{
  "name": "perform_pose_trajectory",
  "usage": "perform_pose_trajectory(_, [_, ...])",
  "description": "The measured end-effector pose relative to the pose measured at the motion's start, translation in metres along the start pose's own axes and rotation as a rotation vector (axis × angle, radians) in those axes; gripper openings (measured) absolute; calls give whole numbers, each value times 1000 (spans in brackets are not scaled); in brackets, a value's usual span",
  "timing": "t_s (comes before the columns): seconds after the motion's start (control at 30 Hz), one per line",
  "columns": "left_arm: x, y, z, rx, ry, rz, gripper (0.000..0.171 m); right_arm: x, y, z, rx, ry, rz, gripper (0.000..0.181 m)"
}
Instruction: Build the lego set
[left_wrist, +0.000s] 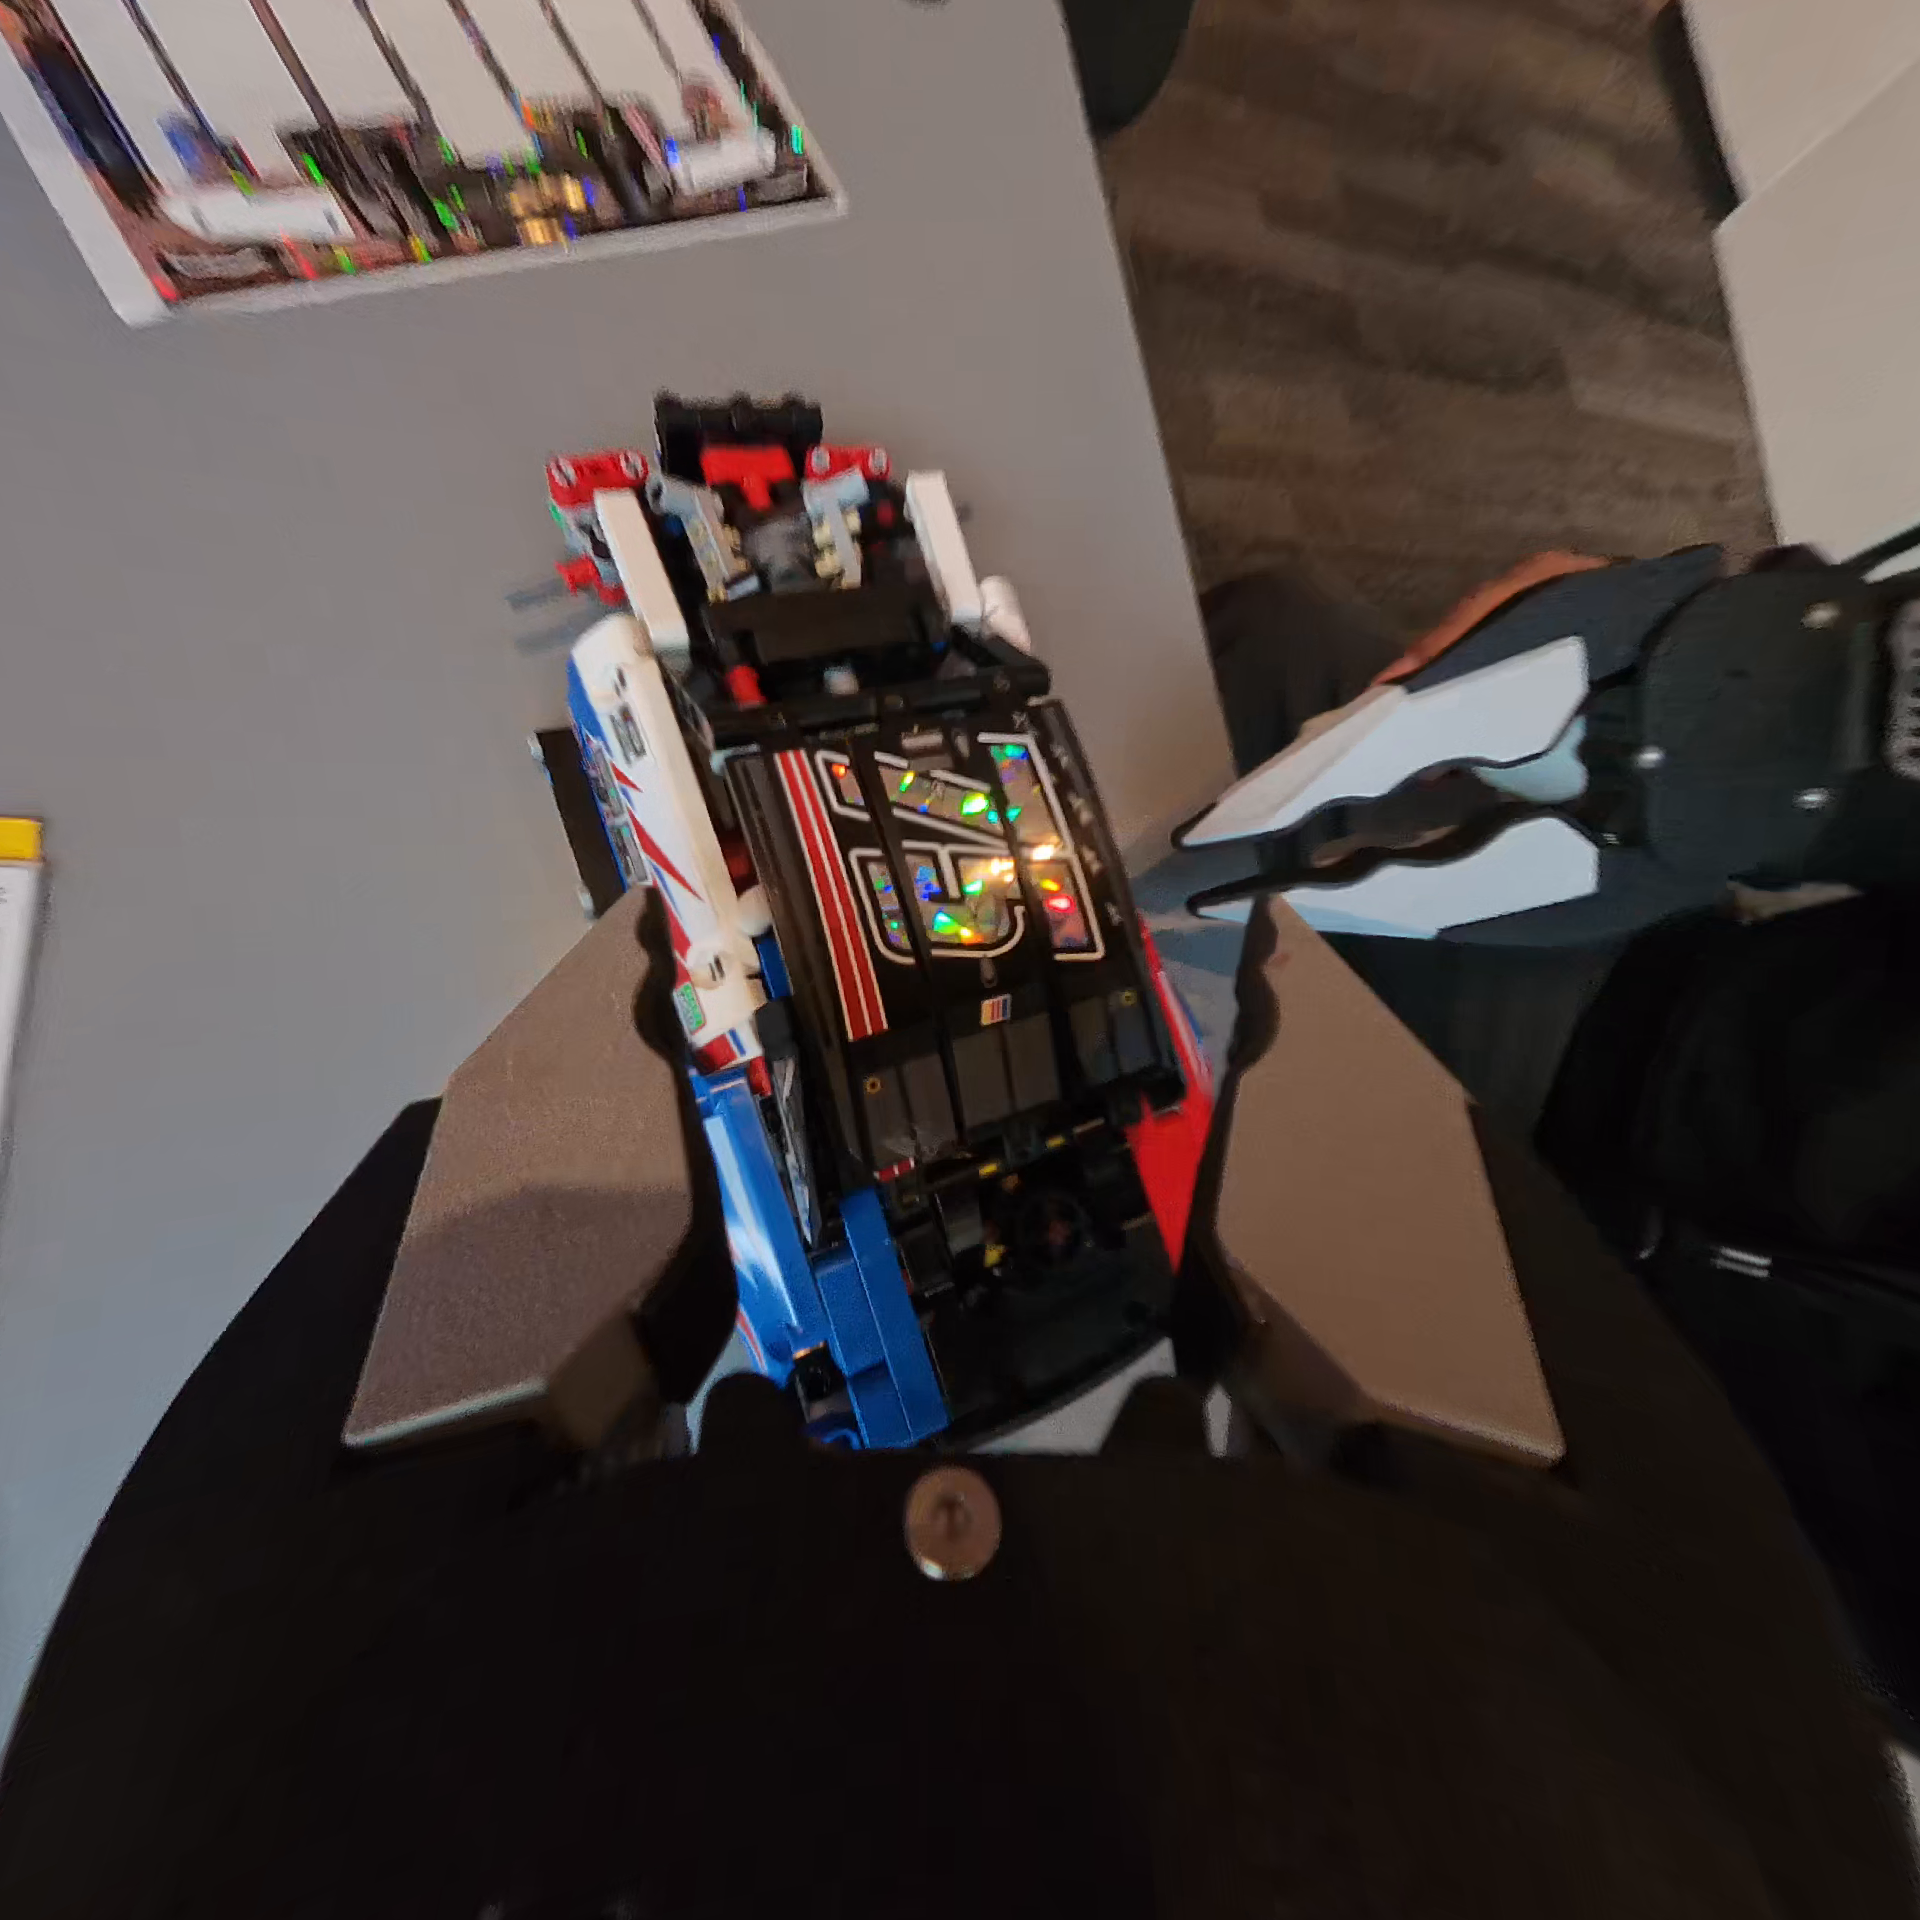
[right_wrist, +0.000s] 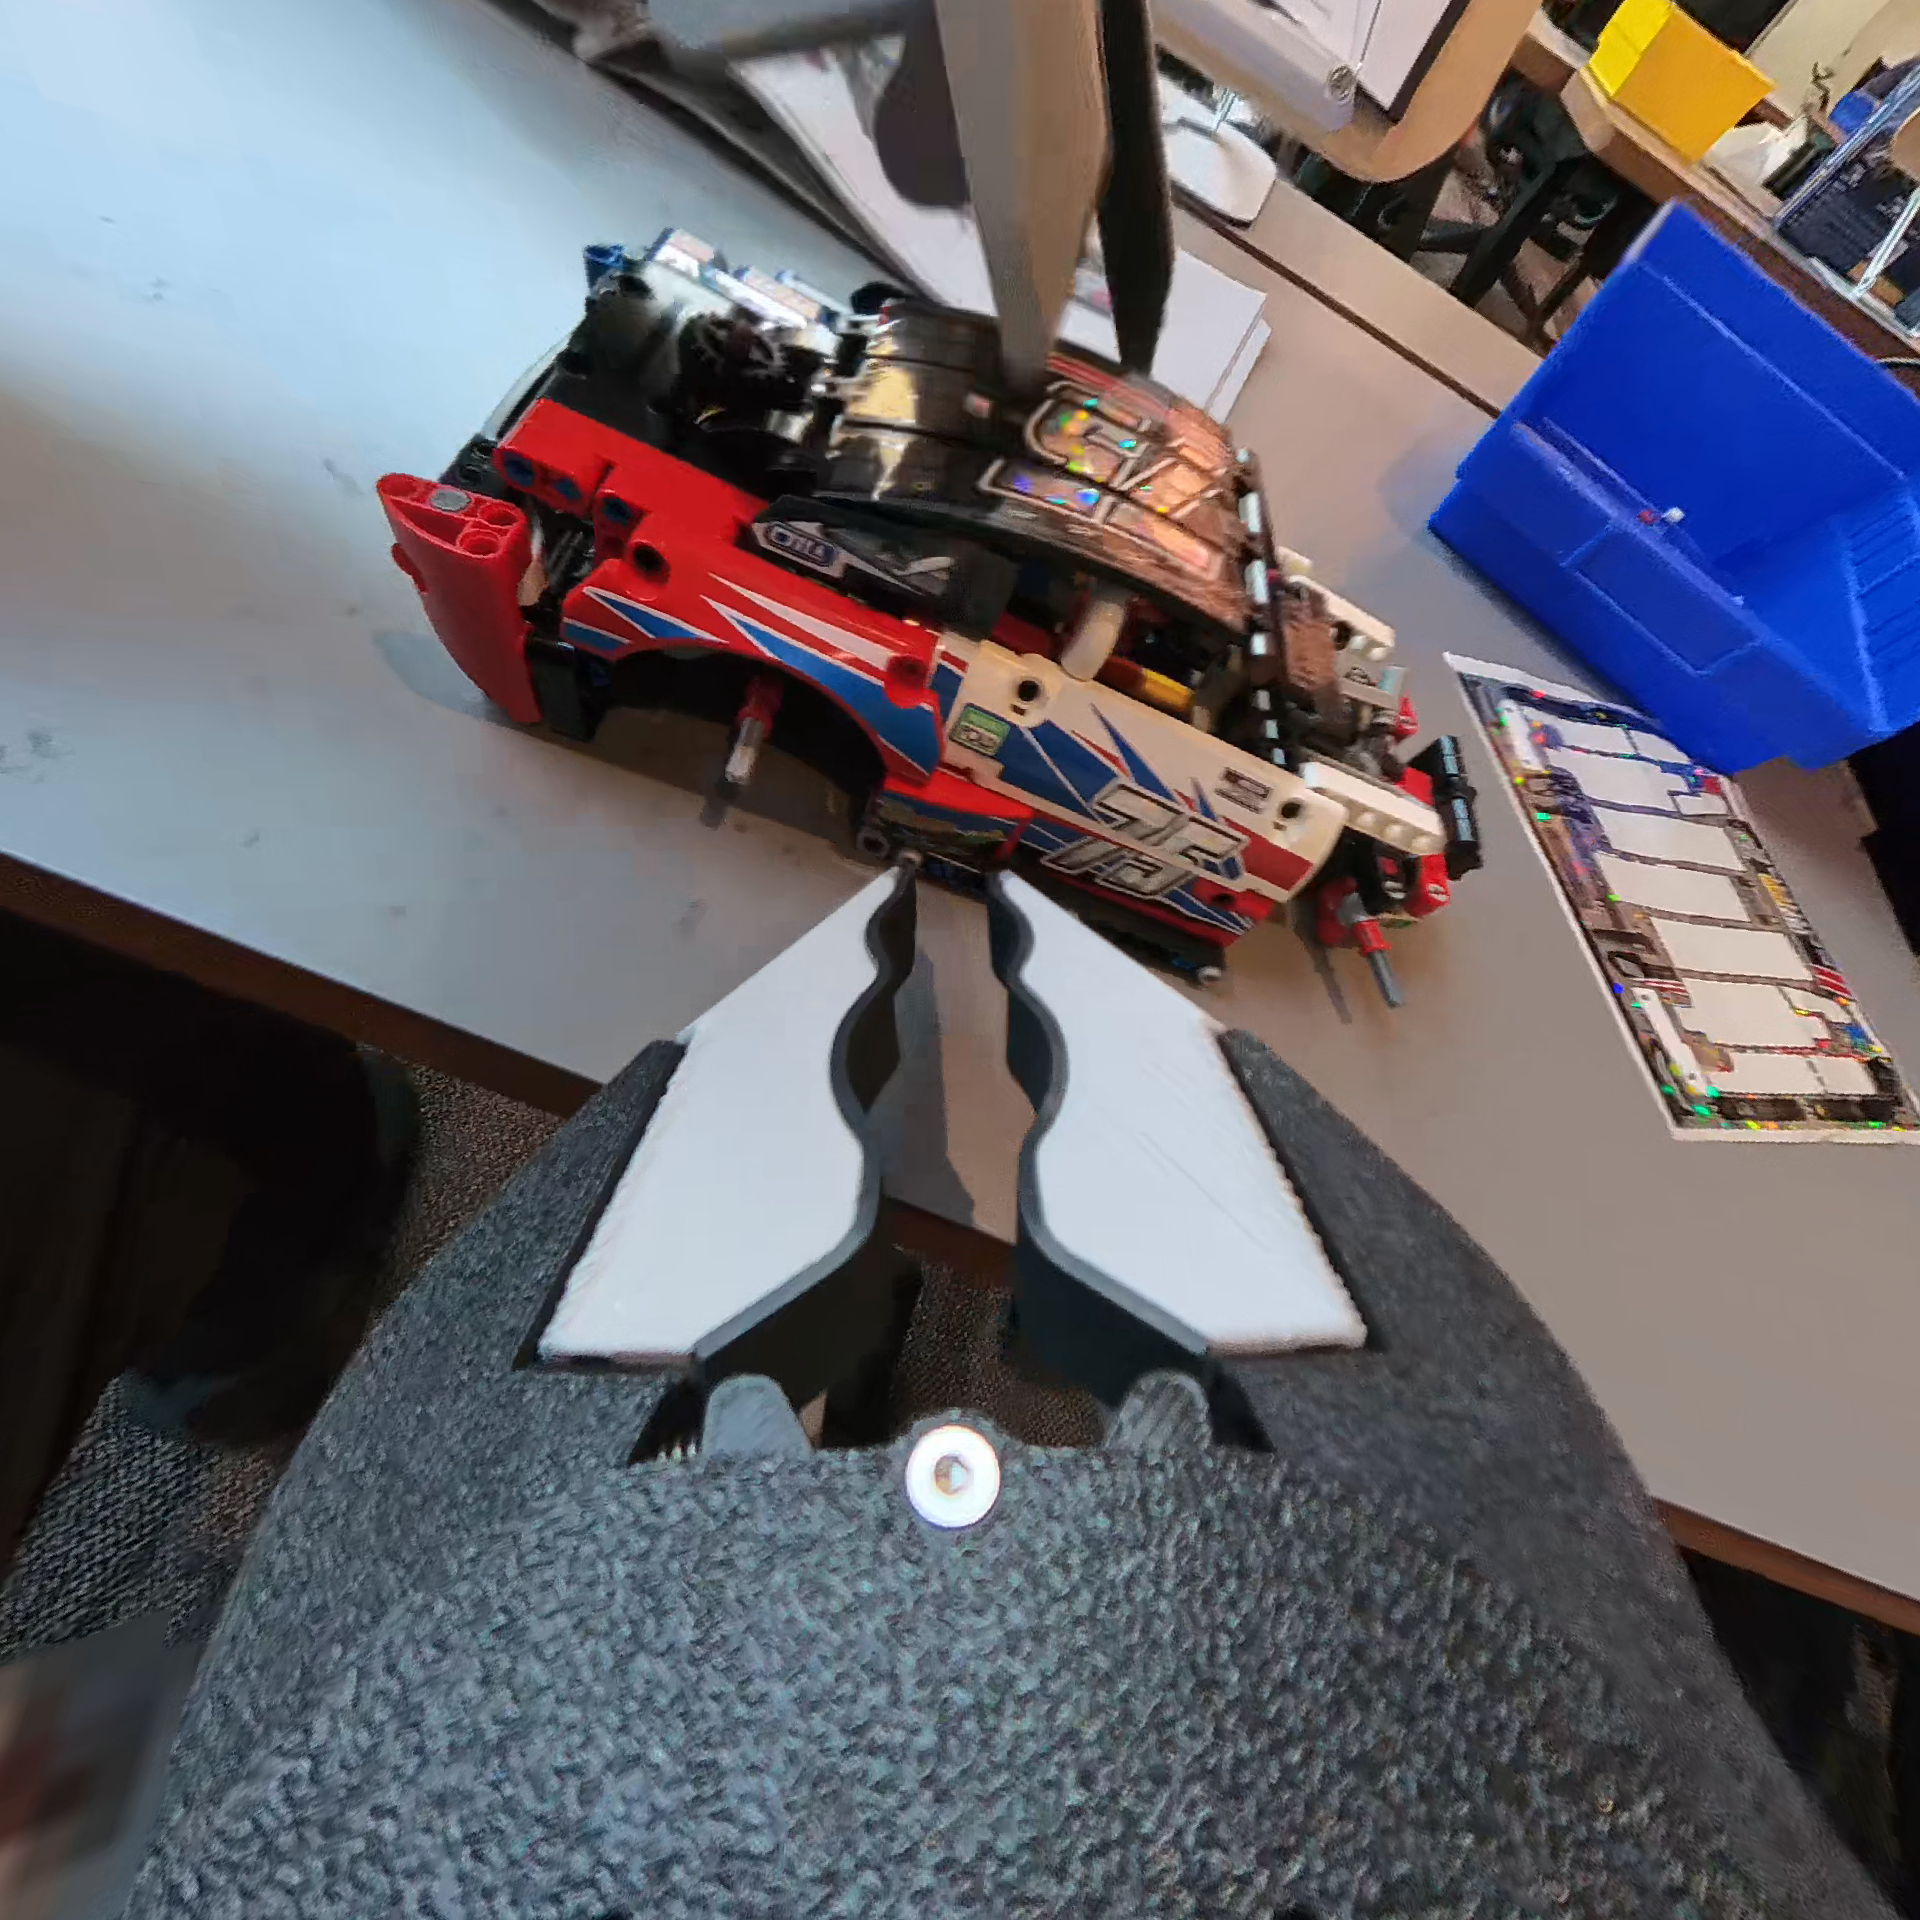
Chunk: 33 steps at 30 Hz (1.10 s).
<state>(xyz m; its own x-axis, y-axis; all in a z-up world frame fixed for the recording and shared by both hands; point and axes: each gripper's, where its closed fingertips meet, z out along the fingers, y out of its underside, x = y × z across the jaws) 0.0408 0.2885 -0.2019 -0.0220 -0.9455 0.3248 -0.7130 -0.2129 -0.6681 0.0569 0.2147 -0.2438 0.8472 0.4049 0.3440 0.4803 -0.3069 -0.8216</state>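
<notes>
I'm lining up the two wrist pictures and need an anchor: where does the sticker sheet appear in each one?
Left wrist view: the sticker sheet lies at the top left, blurred, on the grey table beyond the lego car.
Right wrist view: the sticker sheet lies at the right edge, just past the car's nose and in front of the blue bin.
Shared landmark: the car's black roof with its shiny holographic sticker.
</notes>
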Motion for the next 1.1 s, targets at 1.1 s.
perform_pose_trajectory(1.1, [9,142,-98,404,-786,-146,66,170,-61,100,444,-362,77,43])
